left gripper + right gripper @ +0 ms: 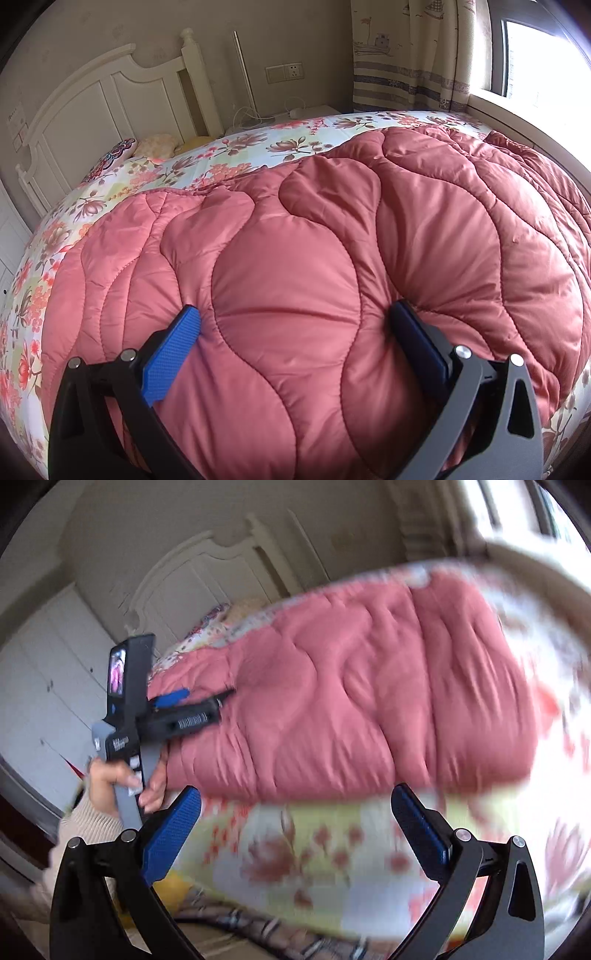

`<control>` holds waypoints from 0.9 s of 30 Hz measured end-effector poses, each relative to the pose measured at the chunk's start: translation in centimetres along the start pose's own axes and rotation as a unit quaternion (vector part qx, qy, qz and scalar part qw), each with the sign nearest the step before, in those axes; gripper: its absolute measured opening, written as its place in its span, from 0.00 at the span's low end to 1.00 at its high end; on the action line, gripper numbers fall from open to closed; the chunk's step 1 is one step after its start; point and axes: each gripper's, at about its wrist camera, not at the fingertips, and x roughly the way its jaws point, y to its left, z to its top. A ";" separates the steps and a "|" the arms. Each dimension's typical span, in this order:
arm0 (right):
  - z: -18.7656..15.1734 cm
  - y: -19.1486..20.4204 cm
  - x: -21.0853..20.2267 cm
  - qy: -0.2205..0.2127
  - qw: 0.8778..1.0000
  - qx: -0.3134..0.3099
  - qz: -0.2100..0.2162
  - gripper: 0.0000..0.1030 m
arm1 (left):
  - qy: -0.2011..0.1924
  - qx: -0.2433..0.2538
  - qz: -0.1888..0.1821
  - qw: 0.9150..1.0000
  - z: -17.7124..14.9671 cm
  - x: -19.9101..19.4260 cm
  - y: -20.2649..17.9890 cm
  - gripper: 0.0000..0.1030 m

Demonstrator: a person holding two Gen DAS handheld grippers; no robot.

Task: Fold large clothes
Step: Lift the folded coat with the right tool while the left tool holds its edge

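At the far left of the right wrist view a hand [110,775] in a cream knit sleeve [85,823] grips the grey handle of the left gripper [203,698], whose blue-padded fingers reach over the near left edge of the pink quilt [369,701]. In the left wrist view that same left gripper [295,321] has its jaws spread wide, the blue pads [173,354] pressed down into the puffy pink quilt [314,240] on either side of a quilted bulge; the fabric swells up between them but is not pinched, so the claw holds nothing. The quilt lies folded into a thick rectangle on the flowered bedsheet [229,147], which shows as a strip along the left and far sides. Beyond it stand a white headboard [92,99], some pillows [155,146], a wall socket [284,72], then a patterned curtain [406,55] and a bright window [535,55] at the right. In the blurred right wrist view the right gripper [295,812] hangs above the flowered bedsheet [314,849] just short of the quilt's near edge, its jaws wide apart and empty. White cupboard doors [37,701] stand at the left of that view.
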 end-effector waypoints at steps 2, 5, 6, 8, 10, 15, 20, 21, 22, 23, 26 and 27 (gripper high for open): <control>-0.3 -1.2 0.0 -0.006 1.000 0.022 -0.007 0.96 | 0.001 0.000 -0.001 1.000 0.0 0.0 0.0 0.98; 0.5 -2.4 0.2 -0.027 0.998 0.050 0.004 0.96 | 0.002 0.000 -0.001 1.000 0.0 0.1 0.0 0.98; 1.0 -2.5 0.7 -0.033 0.998 0.054 0.004 0.96 | 0.003 -0.001 -0.003 1.000 0.0 0.1 0.1 0.98; 1.9 -2.9 1.4 -0.052 0.996 0.066 0.007 0.96 | 0.007 -0.004 -0.007 1.000 0.0 0.2 0.1 0.98; 3.2 -3.6 2.2 -0.076 0.992 0.097 0.017 0.96 | 0.010 -0.007 -0.009 1.000 0.1 0.4 0.2 0.98; 6.6 -4.4 4.4 -0.148 0.972 0.184 0.018 0.96 | 0.012 -0.010 -0.006 1.000 0.2 0.6 0.0 0.98; 8.3 -4.2 6.2 -0.146 0.973 0.170 0.061 0.52 | 0.012 -0.017 -0.002 1.000 0.3 0.7 0.1 0.98; 8.2 -4.4 6.0 -0.152 0.971 0.172 0.063 0.47 | 0.015 -0.017 -0.004 1.000 0.4 0.7 0.1 0.98; 8.0 -4.7 5.4 -0.163 0.969 0.173 0.073 0.39 | 0.019 -0.016 -0.007 1.000 0.5 0.6 0.2 0.98; 7.8 -4.8 5.0 -0.167 0.968 0.169 0.076 0.35 | 0.028 -0.013 -0.011 0.999 0.7 0.5 0.2 0.98; 6.7 -4.7 3.3 -0.180 0.968 0.153 0.082 0.33 | 0.060 -0.014 -0.043 0.997 2.3 -1.1 0.0 0.98; 6.3 -4.5 2.5 -0.186 0.970 0.141 0.075 0.33 | 0.048 -0.012 -0.046 0.998 3.2 -2.0 -0.2 0.98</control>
